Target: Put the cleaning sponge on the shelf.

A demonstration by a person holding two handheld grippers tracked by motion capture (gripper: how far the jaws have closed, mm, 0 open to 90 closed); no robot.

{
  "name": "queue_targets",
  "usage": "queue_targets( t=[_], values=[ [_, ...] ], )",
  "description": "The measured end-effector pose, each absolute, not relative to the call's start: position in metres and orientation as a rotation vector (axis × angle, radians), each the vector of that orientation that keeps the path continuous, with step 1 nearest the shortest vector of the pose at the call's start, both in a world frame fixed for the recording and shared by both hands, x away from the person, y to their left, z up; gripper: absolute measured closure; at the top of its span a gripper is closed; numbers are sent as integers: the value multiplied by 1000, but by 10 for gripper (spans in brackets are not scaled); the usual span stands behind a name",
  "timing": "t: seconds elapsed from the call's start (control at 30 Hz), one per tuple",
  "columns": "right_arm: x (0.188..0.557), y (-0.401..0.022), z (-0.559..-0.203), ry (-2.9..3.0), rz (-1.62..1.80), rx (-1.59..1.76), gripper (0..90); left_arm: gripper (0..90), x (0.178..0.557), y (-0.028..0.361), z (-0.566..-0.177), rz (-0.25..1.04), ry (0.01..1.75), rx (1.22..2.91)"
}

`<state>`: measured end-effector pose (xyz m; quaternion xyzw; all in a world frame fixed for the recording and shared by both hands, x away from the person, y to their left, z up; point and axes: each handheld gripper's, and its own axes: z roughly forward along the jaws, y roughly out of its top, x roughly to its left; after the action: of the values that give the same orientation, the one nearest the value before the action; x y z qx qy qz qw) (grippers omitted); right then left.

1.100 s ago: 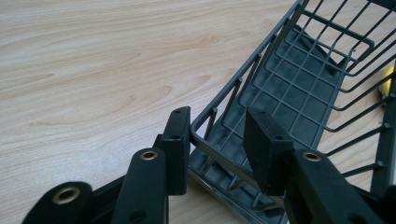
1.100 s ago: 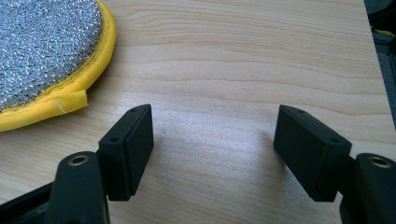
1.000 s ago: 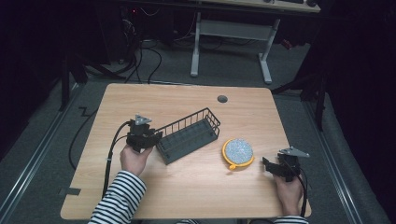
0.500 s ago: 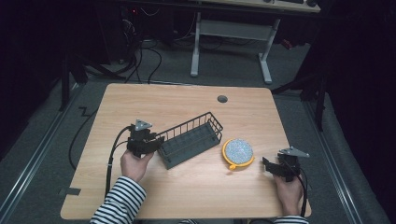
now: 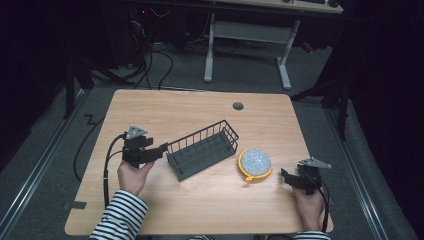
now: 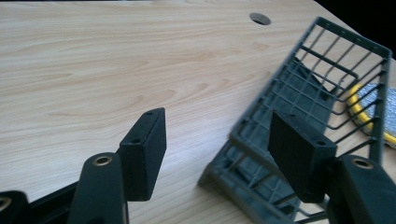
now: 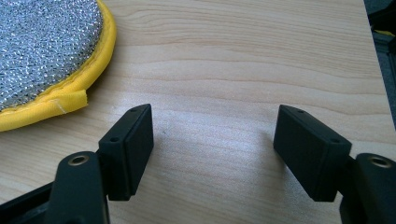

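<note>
I am holding my left tool (image 6: 217, 154), its jaws just opening and off the wire basket (image 5: 202, 149) lying mid-worktop (image 5: 200, 110), while my right tool (image 7: 212, 149) is gaping empty near the yellow-rimmed scrubber (image 5: 255, 163).

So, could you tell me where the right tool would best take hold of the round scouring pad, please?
Probably at the small yellow tab on the scouring pad, coming in low from the right tool. The pad lies flat on the table, so its edge offers little; the tab sticks out toward the open jaws.
</note>
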<state>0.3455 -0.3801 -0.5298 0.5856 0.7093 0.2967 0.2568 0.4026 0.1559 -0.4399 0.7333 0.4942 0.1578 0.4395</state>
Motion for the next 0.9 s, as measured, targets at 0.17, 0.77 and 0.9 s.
queue_targets(
  t=[0.17,0.77,0.9],
  values=[
    [345,-380,-530,1924,805,1588,288,379,399,171,-441,413,1254,1813],
    [345,-380,-530,1925,803,1588,289,376,386,211,-478,436,1380,1784],
    [345,-379,-530,1928,806,1584,289,377,383,215,-487,438,1400,1769]
  ],
)
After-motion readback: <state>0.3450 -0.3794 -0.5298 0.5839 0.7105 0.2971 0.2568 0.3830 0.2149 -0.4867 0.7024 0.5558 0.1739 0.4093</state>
